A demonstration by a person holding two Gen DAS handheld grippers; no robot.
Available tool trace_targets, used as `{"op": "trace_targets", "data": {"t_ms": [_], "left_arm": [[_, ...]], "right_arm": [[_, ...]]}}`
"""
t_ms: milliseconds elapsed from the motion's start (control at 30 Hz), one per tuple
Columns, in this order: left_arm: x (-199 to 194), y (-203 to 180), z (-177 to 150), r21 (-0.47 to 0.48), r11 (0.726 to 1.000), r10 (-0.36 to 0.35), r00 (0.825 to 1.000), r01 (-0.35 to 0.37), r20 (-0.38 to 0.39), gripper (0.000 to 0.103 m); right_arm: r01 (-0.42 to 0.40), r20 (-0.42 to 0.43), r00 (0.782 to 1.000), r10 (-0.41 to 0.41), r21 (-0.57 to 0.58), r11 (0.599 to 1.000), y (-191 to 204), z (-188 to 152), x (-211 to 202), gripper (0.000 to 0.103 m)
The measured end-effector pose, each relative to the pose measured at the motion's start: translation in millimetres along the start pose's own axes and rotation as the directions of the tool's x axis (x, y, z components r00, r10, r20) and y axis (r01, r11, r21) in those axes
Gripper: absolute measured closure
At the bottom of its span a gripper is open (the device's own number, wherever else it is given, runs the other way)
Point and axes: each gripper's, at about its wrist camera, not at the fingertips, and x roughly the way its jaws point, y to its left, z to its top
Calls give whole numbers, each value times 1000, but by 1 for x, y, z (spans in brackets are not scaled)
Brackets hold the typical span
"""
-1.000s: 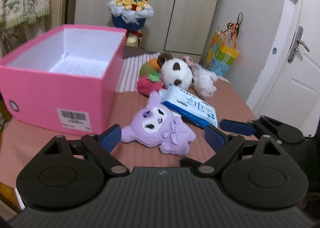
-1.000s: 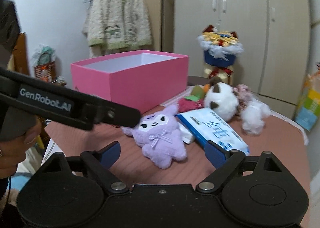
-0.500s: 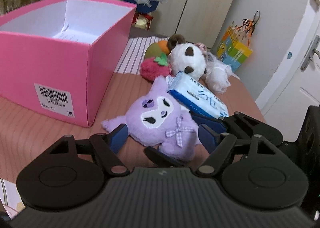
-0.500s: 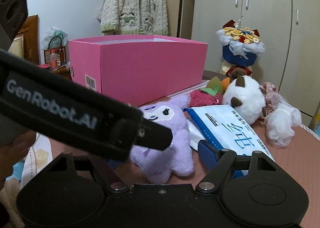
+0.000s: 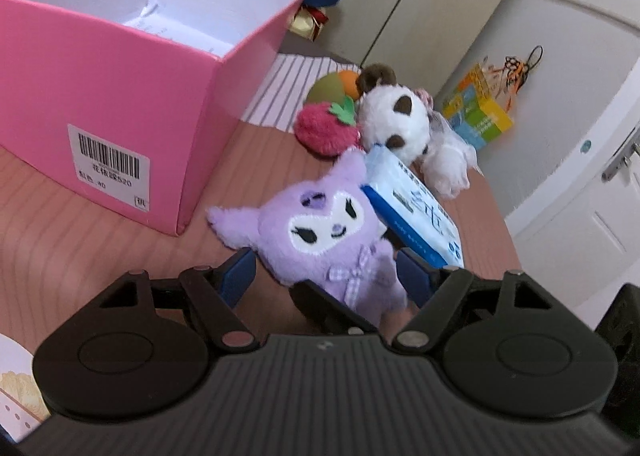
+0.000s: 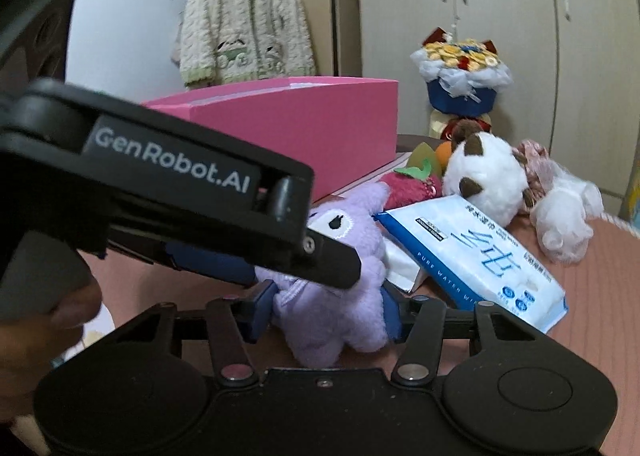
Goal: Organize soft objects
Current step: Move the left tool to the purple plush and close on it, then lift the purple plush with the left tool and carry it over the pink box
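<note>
A purple plush doll (image 5: 328, 240) lies on the brown table beside the open pink box (image 5: 132, 68). Both grippers close around its lower body. My left gripper (image 5: 326, 276) has its blue pads either side of the doll's bow. My right gripper (image 6: 326, 310) also holds the doll (image 6: 344, 296) between its pads from the other side; the left gripper's body crosses that view. A blue-white wipes pack (image 5: 412, 212) leans on the doll. A strawberry plush (image 5: 326, 128) and a white-brown plush ball (image 5: 396, 124) lie behind.
A white fluffy toy (image 5: 446, 164) and a green-orange fruit plush (image 5: 334, 86) lie at the back of the pile. A flower bouquet (image 6: 462, 72) stands beyond the box. Cupboards, a door and a hanging cardigan (image 6: 244, 16) surround the table.
Both grippers moved in onto the purple doll and narrowed from wide open to pads against its body. The left gripper now crosses in front of the right wrist view.
</note>
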Motion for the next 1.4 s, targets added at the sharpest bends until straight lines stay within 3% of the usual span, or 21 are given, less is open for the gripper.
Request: {"op": "trace_targets", "data": {"t_ms": [67,200,400,867,1400], "left_arm": [[1,1,-2,-11,1000,11,1000,-10,11,42],[3,2,-8,-21,999,27,999,-26,45,49],[0,-5,-16,37,998,55,995,-58,85,49],[-17,-8,-22,100,990,96,993,-102,64,53],[-52,0,-19,105,994,28,1000,-28,-5,52]], "right_arm": [[5,-2,1000,-5,25,1000,0,-1,1,45],[27,0,1000,-27,61,998,4,-4,1,47],[27,-1,1000,-27,143,989,6,-6,-2,51],[56,-4,998,-56,188,980,21,-7,-7,52],[90,-91,993,-74,180,980,45,6,-28,52]]}}
